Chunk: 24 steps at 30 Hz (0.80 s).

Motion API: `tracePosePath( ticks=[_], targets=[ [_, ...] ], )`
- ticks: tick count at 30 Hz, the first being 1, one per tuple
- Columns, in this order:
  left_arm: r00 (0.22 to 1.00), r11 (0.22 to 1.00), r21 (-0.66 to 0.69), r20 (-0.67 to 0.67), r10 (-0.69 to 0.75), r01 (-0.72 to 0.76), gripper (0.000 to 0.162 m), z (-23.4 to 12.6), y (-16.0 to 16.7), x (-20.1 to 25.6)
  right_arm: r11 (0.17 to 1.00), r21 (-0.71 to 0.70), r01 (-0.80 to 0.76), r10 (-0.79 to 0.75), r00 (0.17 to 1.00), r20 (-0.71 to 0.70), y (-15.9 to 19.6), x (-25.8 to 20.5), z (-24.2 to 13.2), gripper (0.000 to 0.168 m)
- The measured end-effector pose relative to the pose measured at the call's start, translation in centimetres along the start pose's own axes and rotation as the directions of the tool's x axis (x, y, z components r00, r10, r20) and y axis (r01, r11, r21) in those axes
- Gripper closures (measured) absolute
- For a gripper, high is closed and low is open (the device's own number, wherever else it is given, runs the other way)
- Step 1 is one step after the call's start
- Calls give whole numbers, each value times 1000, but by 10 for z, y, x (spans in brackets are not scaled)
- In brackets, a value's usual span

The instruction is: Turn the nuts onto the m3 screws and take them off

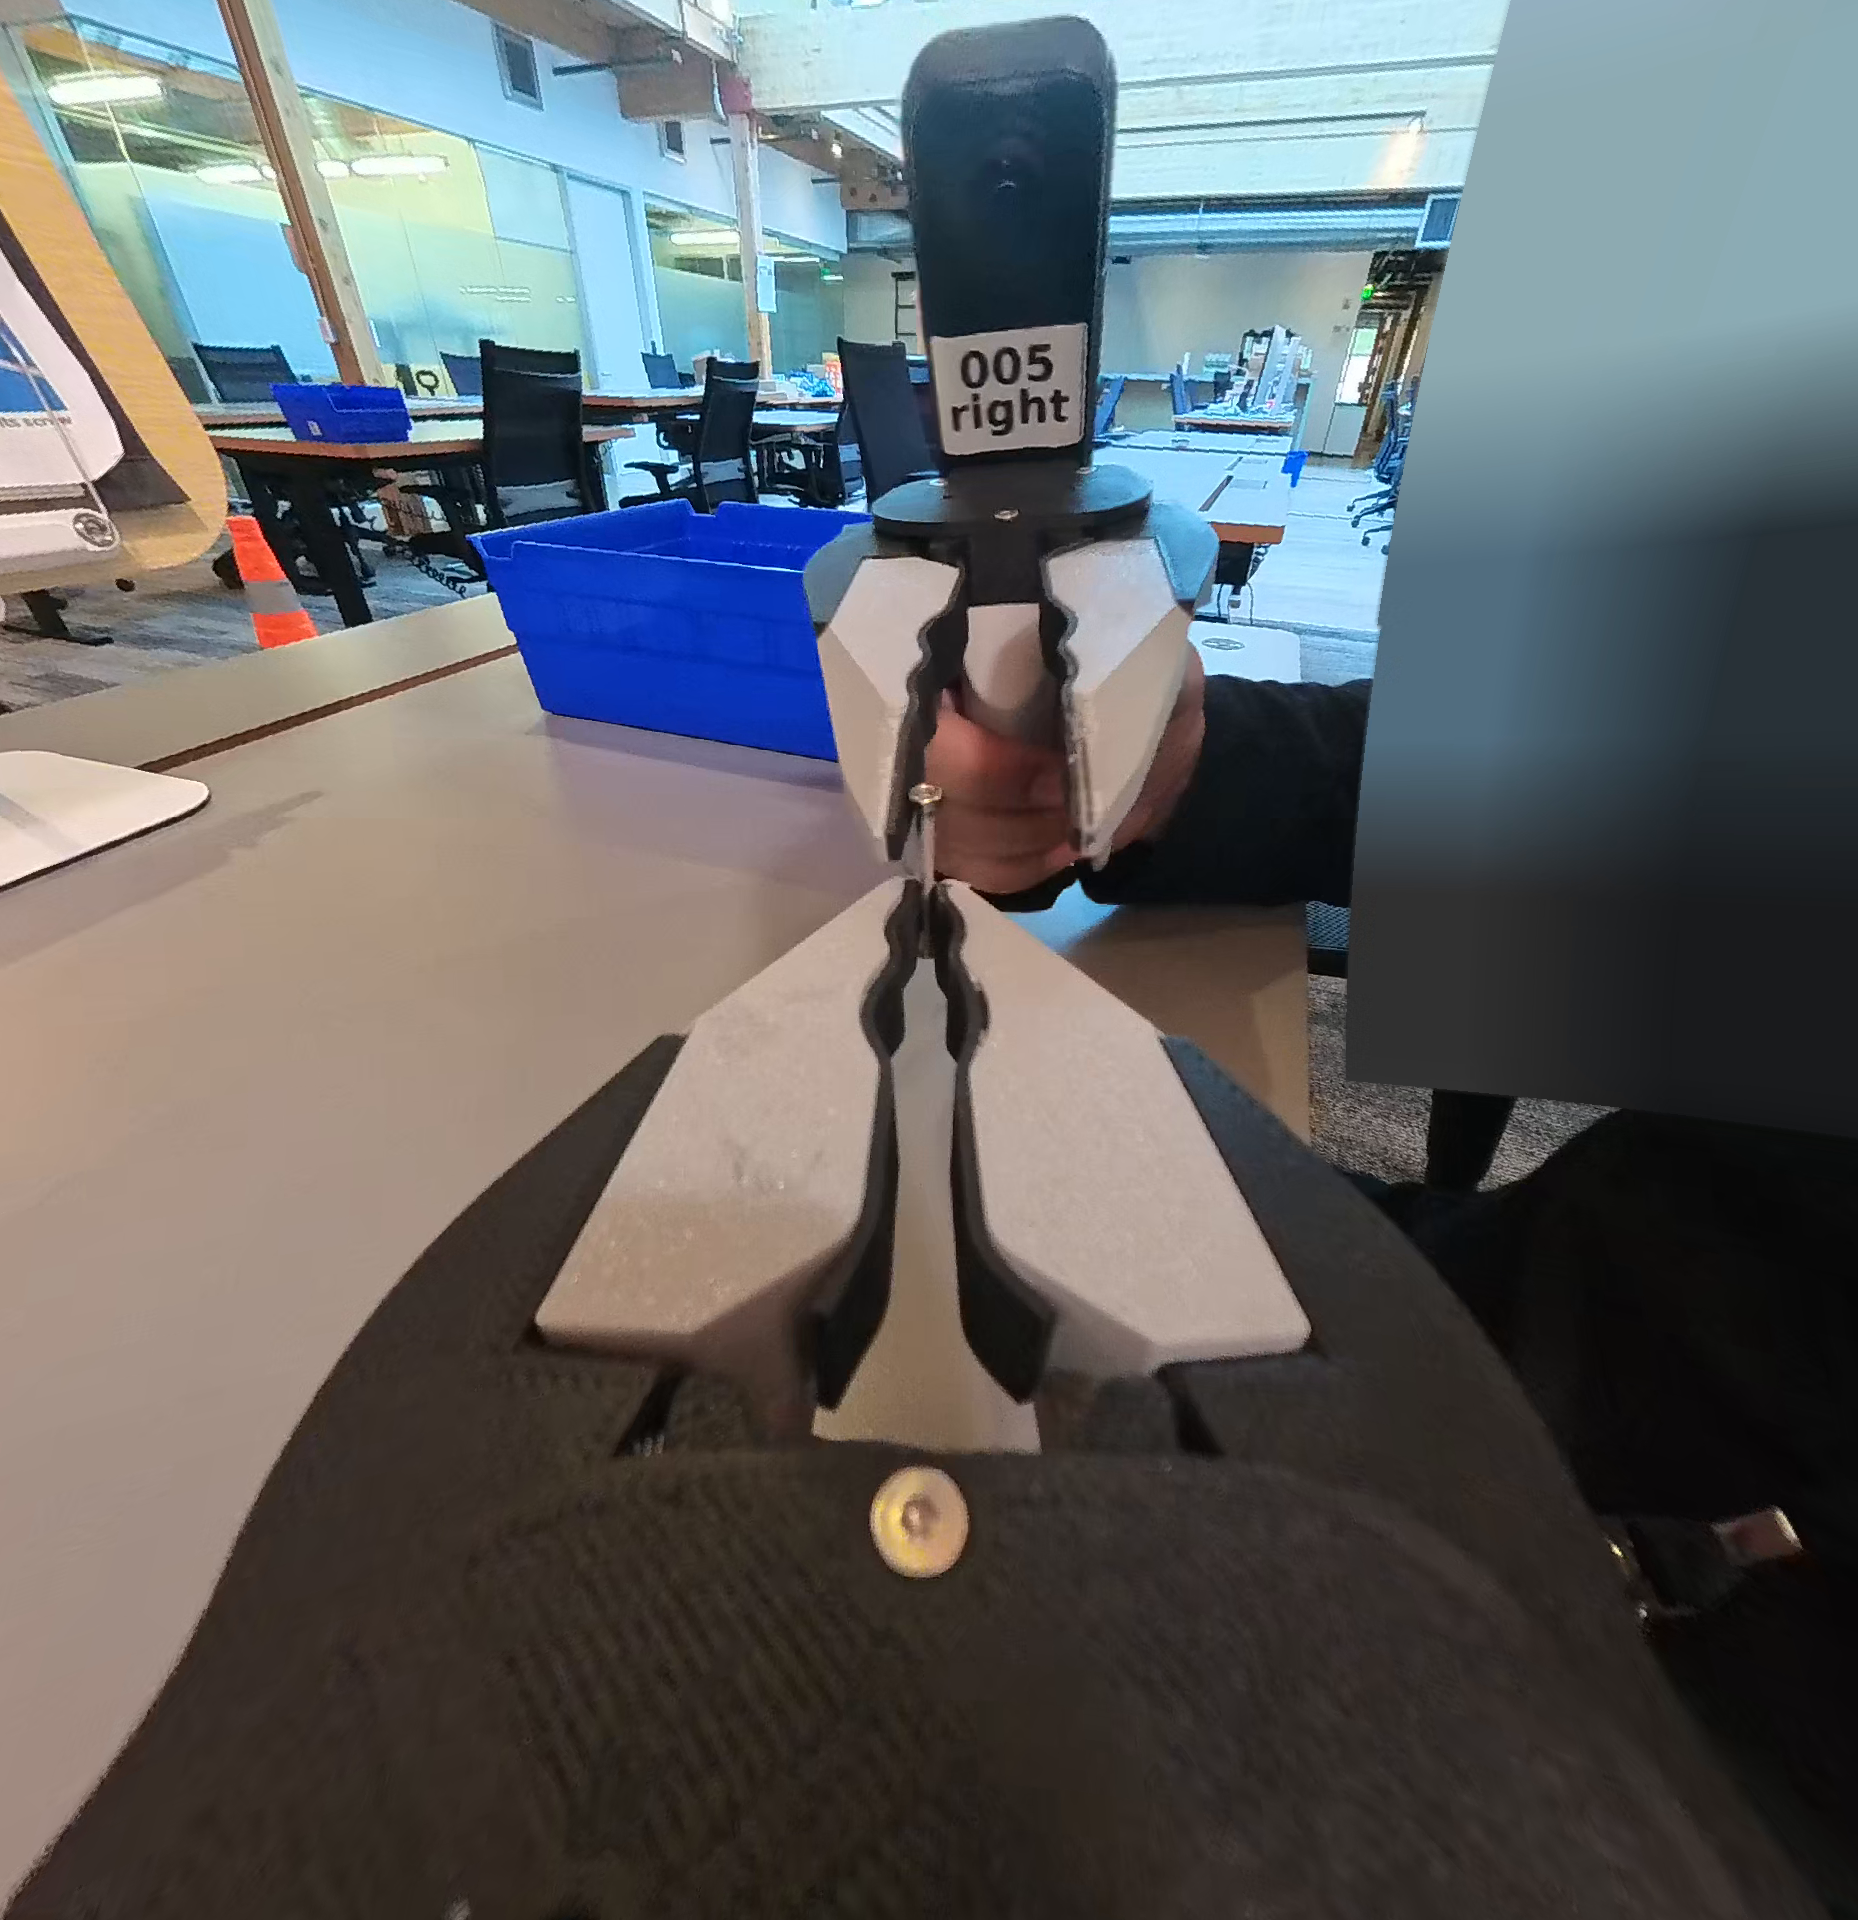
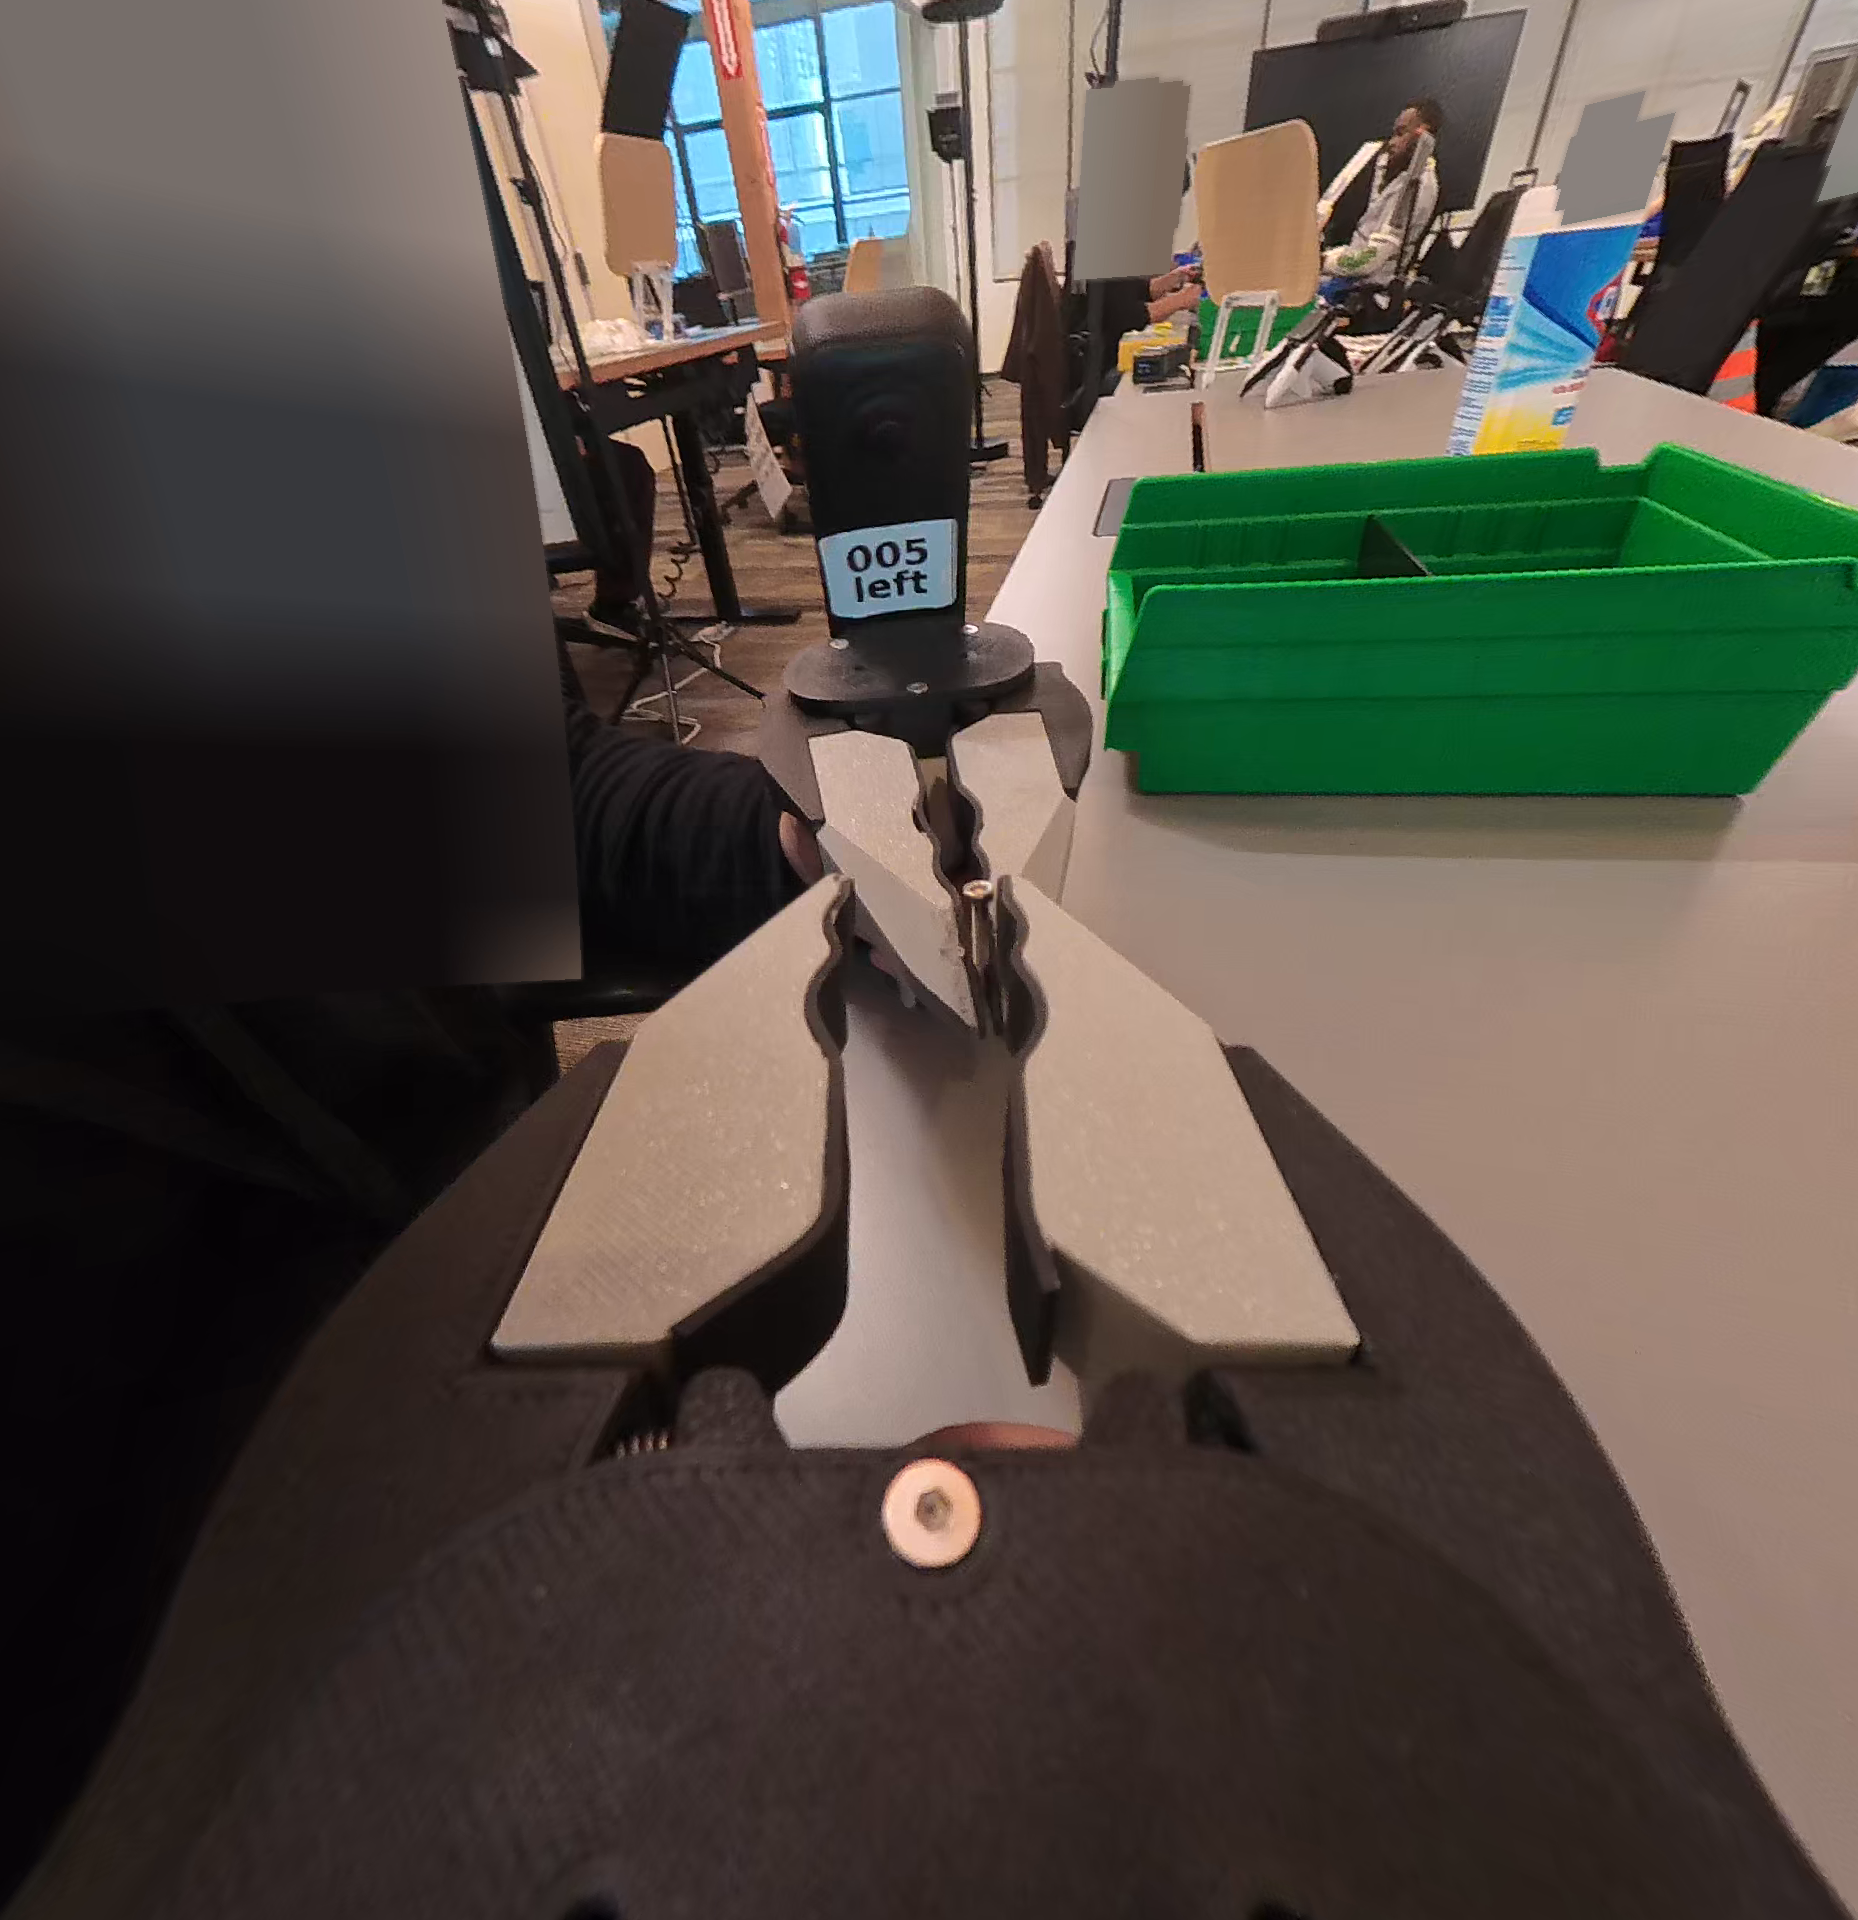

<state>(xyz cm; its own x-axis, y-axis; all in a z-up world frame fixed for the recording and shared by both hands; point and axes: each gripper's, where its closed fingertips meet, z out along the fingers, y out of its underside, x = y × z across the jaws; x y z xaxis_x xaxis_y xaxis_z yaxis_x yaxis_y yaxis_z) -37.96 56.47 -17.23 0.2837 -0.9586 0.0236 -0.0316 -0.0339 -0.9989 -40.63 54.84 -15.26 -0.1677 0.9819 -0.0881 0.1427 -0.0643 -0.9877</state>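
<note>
My left gripper (image 1: 923, 902) is shut on the lower shaft of a small silver screw (image 1: 923, 831), which stands upright out of its tips above the grey table (image 1: 385, 1039). My right gripper (image 1: 992, 844) faces it, open, with one finger right beside the screw's head. In the right wrist view, my right gripper (image 2: 920, 902) is open. The left gripper (image 2: 966, 987) reaches in between its fingers, and the screw (image 2: 975, 930) lies close against the right-hand finger's pad. I cannot make out a nut in either view.
A blue bin (image 1: 665, 623) stands on the table behind the right gripper. A green bin (image 2: 1476, 675) with a divider stands to the right. A white stand base (image 1: 63, 810) is at the far left. A carton (image 2: 1527, 343) stands behind the green bin. My two grippers' fingertips are within a few centimetres of each other.
</note>
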Motion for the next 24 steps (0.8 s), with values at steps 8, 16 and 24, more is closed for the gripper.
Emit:
tracePosePath(
  ticks=[8, 16, 24],
  targets=[
    [1000, 1000, -12, -2, 2, -3, 162, 1, 2, 1, 1000, 26, 15, -15, 1000, -5, -8, 2, 2, 143],
    [1000, 1000, -8, 0, -1, 1, 162, 1, 1, 0, 1000, 23, 15, -15, 1000, -20, -5, 2, -5, 147],
    [1000, 1000, -15, 0, 1, -1, 162, 1, 2, 0, 1000, 21, 11, -11, 1000, -29, -6, 5, -1, 144]
  ],
)
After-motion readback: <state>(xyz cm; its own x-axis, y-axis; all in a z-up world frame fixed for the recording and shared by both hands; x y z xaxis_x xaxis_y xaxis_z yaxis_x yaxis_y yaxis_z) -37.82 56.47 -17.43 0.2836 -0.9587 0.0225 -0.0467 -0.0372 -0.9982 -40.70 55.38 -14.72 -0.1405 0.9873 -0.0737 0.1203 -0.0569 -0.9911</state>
